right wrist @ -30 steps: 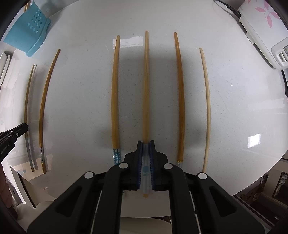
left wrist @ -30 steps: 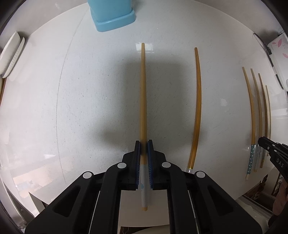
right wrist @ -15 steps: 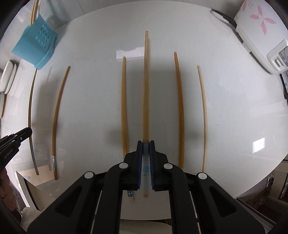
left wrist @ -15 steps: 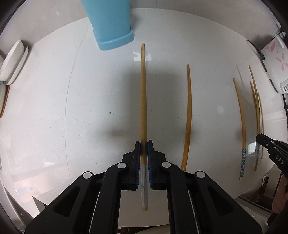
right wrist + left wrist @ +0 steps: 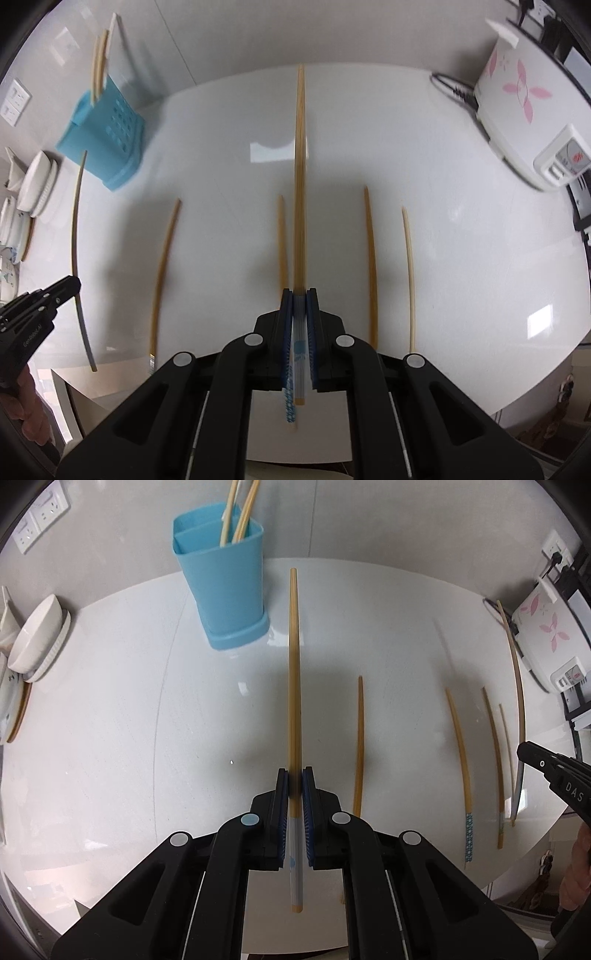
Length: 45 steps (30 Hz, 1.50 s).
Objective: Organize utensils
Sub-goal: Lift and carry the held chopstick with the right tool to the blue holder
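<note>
Left claw (image 5: 294, 775): clamped on one bamboo chopstick (image 5: 293, 672), gripped near its grey-banded end; the shaft runs forward past the pads, clear of the tabletop (image 5: 110, 709).
Right claw (image 5: 300, 295): clamped on a second chopstick (image 5: 300, 177), also near its patterned end; its tip points toward the far edge of the tabletop.
Blue holder (image 5: 221, 587): upright at the far left of the tabletop, close to the wall; a few chopsticks already stand in its rear compartment.
Loose chopsticks, left view: one (image 5: 358, 742) lies just right of the held stick; three more lie further right, roughly parallel, near the right claw's tip at the frame edge.
Loose chopsticks, right view: one (image 5: 162, 273) to the left, one (image 5: 282, 240) just beside the held stick, one (image 5: 371, 266) and a paler one (image 5: 409, 277) to the right.
White bowls (image 5: 35, 638): stacked on edge at the left rim.
Flowered white appliance (image 5: 524, 107): far right, cable plugged in at its rear.
</note>
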Each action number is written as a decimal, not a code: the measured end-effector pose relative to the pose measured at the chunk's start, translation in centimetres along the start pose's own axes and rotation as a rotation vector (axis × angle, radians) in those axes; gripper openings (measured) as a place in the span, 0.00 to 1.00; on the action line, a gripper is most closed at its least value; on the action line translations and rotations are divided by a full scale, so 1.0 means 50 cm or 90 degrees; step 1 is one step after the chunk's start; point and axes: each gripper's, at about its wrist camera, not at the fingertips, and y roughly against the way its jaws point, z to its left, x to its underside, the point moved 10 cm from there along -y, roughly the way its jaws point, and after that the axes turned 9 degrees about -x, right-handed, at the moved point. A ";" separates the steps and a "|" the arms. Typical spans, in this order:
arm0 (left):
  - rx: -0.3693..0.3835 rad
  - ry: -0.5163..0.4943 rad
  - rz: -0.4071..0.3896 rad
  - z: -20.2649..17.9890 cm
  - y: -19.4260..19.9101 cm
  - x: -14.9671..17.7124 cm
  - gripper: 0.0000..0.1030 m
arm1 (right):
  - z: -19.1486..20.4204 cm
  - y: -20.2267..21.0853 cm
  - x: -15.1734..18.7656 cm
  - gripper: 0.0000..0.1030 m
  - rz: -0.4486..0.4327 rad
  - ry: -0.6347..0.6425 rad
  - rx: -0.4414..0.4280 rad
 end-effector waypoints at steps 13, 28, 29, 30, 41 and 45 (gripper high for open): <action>0.004 0.045 -0.075 0.019 0.061 -0.082 0.07 | 0.088 0.055 -0.079 0.07 -0.089 0.045 -0.046; 0.002 0.104 -0.173 0.077 0.131 -0.176 0.07 | 0.220 0.106 -0.174 0.07 -0.174 0.123 -0.089; 0.004 0.107 -0.179 0.081 0.136 -0.181 0.07 | 0.232 0.110 -0.183 0.07 -0.181 0.130 -0.093; 0.004 0.110 -0.186 0.083 0.141 -0.188 0.07 | 0.241 0.113 -0.189 0.07 -0.186 0.134 -0.096; 0.013 0.132 -0.271 0.114 0.191 -0.258 0.07 | 0.344 0.129 -0.252 0.07 -0.231 0.170 -0.137; 0.018 0.136 -0.299 0.126 0.197 -0.280 0.07 | 0.369 0.124 -0.265 0.07 -0.241 0.178 -0.147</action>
